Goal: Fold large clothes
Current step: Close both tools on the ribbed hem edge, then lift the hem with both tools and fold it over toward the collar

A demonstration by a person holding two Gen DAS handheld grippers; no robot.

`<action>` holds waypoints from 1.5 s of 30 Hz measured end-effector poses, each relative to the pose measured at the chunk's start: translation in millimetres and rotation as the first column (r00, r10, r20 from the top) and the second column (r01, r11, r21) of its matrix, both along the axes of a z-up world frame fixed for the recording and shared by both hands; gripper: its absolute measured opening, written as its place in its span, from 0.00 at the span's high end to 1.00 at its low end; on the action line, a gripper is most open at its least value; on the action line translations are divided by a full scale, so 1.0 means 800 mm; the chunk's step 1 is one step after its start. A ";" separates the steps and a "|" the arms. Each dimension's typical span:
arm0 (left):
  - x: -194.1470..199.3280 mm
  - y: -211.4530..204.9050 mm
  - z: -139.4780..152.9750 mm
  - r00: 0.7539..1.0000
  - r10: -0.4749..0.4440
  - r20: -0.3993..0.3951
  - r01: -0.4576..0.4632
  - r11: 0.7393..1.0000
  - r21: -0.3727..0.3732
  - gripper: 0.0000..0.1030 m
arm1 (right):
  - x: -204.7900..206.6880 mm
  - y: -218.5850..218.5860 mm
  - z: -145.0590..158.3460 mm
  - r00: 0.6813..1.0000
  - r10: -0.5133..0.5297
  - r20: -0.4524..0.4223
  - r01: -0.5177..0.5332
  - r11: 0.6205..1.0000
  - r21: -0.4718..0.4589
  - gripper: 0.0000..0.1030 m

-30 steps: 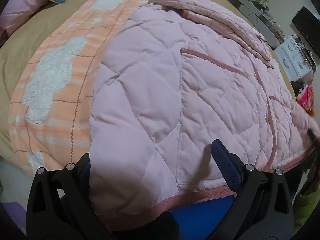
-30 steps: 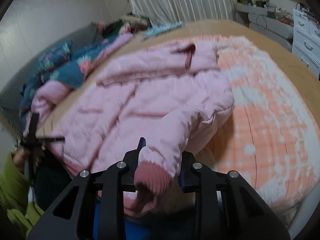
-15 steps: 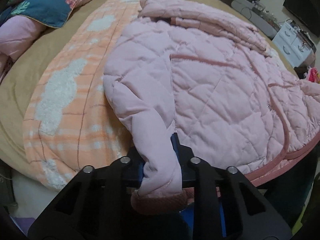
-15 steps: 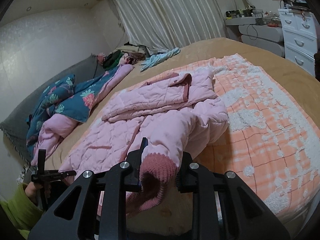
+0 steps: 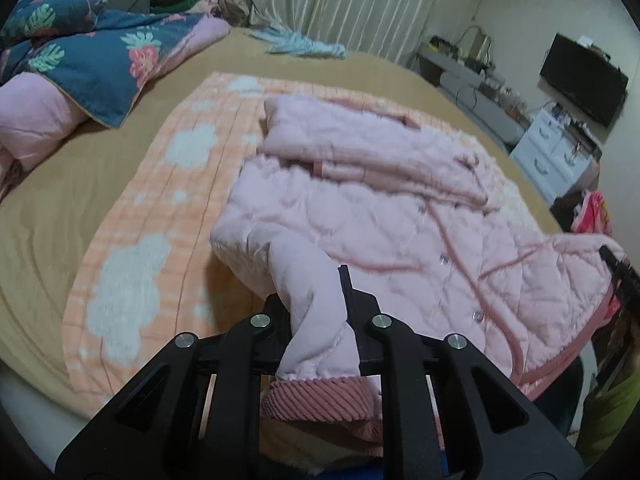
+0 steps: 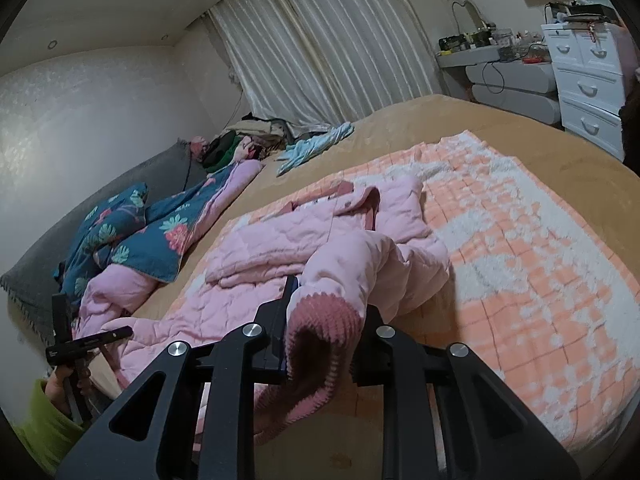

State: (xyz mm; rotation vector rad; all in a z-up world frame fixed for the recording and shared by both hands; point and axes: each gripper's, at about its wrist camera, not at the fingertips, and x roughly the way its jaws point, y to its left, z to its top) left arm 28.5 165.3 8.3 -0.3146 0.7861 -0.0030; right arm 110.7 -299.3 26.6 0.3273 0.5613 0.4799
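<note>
On the bed [image 6: 500, 120] a peach checked blanket [image 5: 132, 264] carries our pink quilted coat [image 5: 400, 224], spread flat, collar at the far end, hem nearest us. Our left gripper [image 5: 320, 320] has just clamped onto the left sleeve [image 5: 316, 320] above its ribbed cuff; our right gripper [image 6: 324, 320] is clenched on the right sleeve's cuff [image 6: 320, 320]. From both jaws each sleeve runs away toward its shoulder, body between them, so we judge each should cross inward over the chest
</note>
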 end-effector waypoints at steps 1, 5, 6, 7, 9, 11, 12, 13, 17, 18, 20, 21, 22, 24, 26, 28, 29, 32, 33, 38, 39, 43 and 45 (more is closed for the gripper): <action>0.002 0.001 0.005 1.000 0.002 0.011 -0.002 1.000 -0.004 0.91 | 0.002 0.000 0.004 1.000 -0.004 0.005 0.004 1.000 -0.001 0.81; 0.015 0.004 0.027 0.998 0.011 0.059 -0.010 1.000 -0.019 0.91 | 0.018 0.002 0.020 1.000 -0.016 0.021 0.016 1.000 0.010 0.81; 0.019 0.005 0.032 0.998 0.015 0.068 -0.013 1.000 -0.023 0.91 | 0.022 0.002 0.022 1.000 -0.020 0.023 0.019 1.000 0.013 0.81; 0.021 0.006 0.035 0.997 0.017 0.075 -0.015 1.000 -0.027 0.91 | 0.026 0.002 0.026 0.999 -0.024 0.027 0.023 1.000 0.016 0.81; 0.026 0.007 0.043 0.996 0.021 0.091 -0.018 0.999 -0.031 0.91 | 0.034 0.002 0.032 0.999 -0.027 0.031 0.026 0.999 0.025 0.81; 0.032 0.007 0.051 0.994 0.022 0.105 -0.019 0.999 -0.031 0.91 | 0.042 0.001 0.037 0.999 -0.032 0.031 0.031 0.999 0.035 0.81; 0.036 0.007 0.055 0.993 0.025 0.113 -0.021 0.999 -0.032 0.91 | 0.047 0.001 0.039 0.999 -0.036 0.032 0.035 0.999 0.039 0.81; 0.039 0.009 0.058 0.993 0.025 0.118 -0.022 0.999 -0.032 0.91 | 0.050 0.001 0.040 0.999 -0.039 0.032 0.037 0.998 0.043 0.81; 0.052 0.008 0.071 0.990 0.033 0.140 -0.029 0.999 -0.029 0.91 | 0.063 0.003 0.045 0.998 -0.048 0.041 0.046 0.998 0.040 0.81; 0.057 0.007 0.074 0.989 0.035 0.145 -0.032 0.999 -0.023 0.91 | 0.064 0.003 0.046 0.998 -0.050 0.042 0.048 0.998 0.039 0.81; 0.063 0.006 0.078 0.987 0.036 0.154 -0.034 0.999 -0.015 0.91 | 0.070 0.002 0.046 0.998 -0.056 0.042 0.054 0.998 0.043 0.81; 0.067 0.005 0.080 0.987 0.037 0.159 -0.036 0.999 -0.011 0.91 | 0.073 0.002 0.046 0.997 -0.059 0.040 0.058 0.997 0.044 0.81; 0.070 0.005 0.082 0.986 0.037 0.162 -0.037 0.999 -0.007 0.91 | 0.076 0.001 0.046 0.997 -0.065 0.037 0.063 0.997 0.046 0.81; 0.079 0.003 0.085 0.985 0.038 0.170 -0.040 0.999 0.005 0.91 | 0.084 -0.001 0.047 0.997 -0.072 0.031 0.071 0.996 0.053 0.81; 0.088 0.003 0.087 0.984 0.040 0.175 -0.044 0.999 0.016 0.91 | 0.092 -0.002 0.047 0.997 -0.078 0.028 0.076 0.996 0.053 0.81; 0.097 0.003 0.089 0.983 0.044 0.179 -0.050 0.998 0.031 0.91 | 0.100 -0.002 0.047 0.996 -0.085 0.026 0.084 0.995 0.054 0.81; 0.101 0.004 0.089 0.982 0.045 0.181 -0.053 0.998 0.035 0.91 | 0.105 -0.003 0.047 0.996 -0.088 0.024 0.087 0.995 0.056 0.81; 0.113 0.007 0.089 0.981 0.052 0.187 -0.062 0.997 0.047 0.91 | 0.119 -0.004 0.047 0.995 -0.097 0.022 0.096 0.994 0.059 0.81; 0.118 0.009 0.089 0.980 0.059 0.190 -0.069 0.996 0.050 0.91 | 0.123 -0.005 0.046 0.995 -0.102 0.020 0.101 0.993 0.062 0.81; 0.136 0.015 0.087 0.975 0.084 0.206 -0.098 0.993 0.062 0.91 | 0.147 -0.007 0.044 0.993 -0.120 0.015 0.119 0.990 0.074 0.81; 0.140 0.016 0.087 0.974 0.089 0.210 -0.105 0.992 0.064 0.91 | 0.152 -0.006 0.043 0.992 -0.123 0.015 0.121 0.990 0.073 0.81; 0.155 0.017 0.084 0.969 0.106 0.224 -0.127 0.989 0.081 0.91 | 0.173 -0.003 0.040 0.991 -0.133 0.015 0.132 0.989 0.071 0.81; 0.163 0.017 0.081 0.966 0.113 0.232 -0.137 0.987 0.088 0.91 | 0.184 0.001 0.039 0.990 -0.139 0.019 0.138 0.989 0.062 0.81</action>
